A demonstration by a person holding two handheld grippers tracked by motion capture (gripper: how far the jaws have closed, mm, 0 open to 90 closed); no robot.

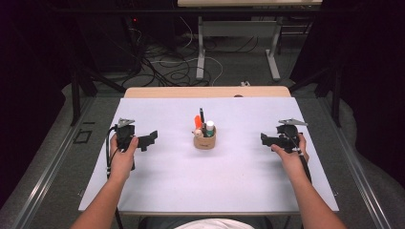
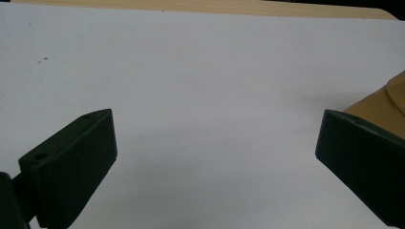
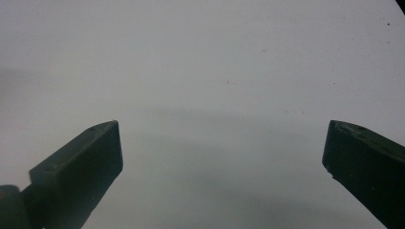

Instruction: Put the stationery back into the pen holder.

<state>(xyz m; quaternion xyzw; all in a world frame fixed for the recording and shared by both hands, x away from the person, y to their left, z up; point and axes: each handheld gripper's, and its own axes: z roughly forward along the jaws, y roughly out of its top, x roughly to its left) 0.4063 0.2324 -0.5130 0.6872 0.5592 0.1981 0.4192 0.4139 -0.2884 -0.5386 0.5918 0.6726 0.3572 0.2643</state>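
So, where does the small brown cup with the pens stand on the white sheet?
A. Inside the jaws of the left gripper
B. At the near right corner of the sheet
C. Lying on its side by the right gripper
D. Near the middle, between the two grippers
D: in the high view the cup stands upright near the middle of the white sheet, apart from the left gripper and the right gripper.

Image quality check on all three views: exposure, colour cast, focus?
High view: white table cover evenly lit, surroundings dark, holder of pens small and soft. Left gripper view: cover bright, slight bluish tint, both jaws sharp. Right gripper view: dimmer and greyer, a soft shadow low on the cover, the jaws a little blurred.
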